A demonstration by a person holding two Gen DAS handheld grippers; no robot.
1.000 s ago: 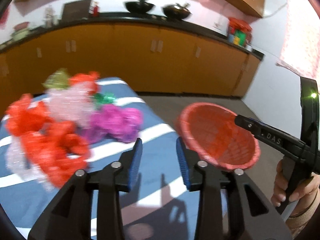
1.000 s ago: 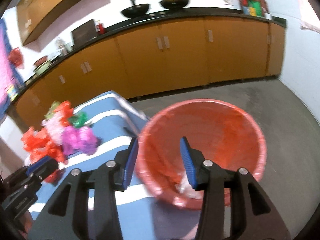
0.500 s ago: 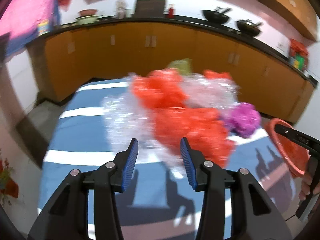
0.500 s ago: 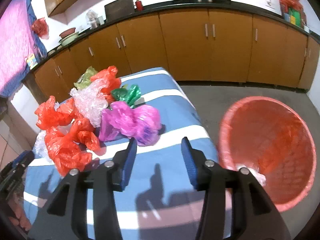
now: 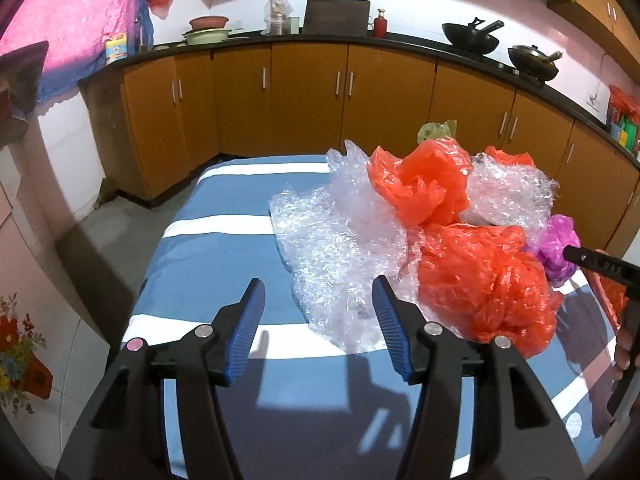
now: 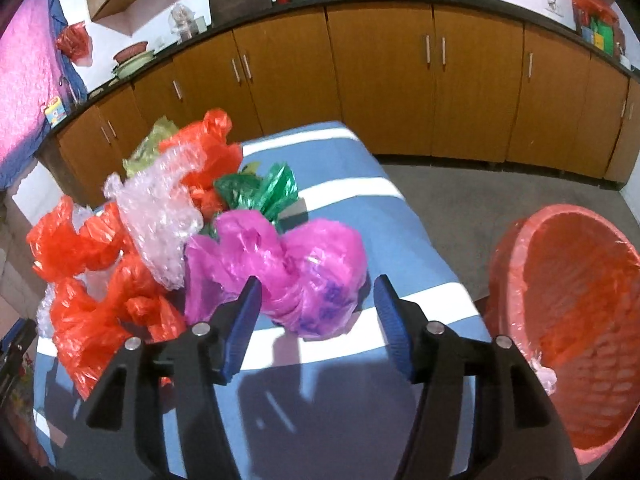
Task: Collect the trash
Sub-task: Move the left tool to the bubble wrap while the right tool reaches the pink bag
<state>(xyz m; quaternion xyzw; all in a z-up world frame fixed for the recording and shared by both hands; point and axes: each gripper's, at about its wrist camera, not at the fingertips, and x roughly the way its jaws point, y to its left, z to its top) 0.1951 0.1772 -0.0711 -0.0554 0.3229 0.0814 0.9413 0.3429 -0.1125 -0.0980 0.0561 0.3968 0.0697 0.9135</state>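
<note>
Left hand-held gripper [image 5: 318, 322], jaws just widened, gapes before bubble wrap [image 5: 340, 248]; right hand-held gripper [image 6: 318, 316] (narrowing slightly) spread at magenta bag [image 6: 304, 272], possibly touching

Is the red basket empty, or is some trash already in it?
Not empty. In the right wrist view a clear crumpled scrap lies in the red basket; the rest of what shows looks bare.

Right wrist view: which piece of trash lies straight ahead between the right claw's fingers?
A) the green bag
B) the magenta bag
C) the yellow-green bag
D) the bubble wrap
B: the magenta bag lies on the striped table directly ahead of the open right claw, untouched by either finger.
</note>
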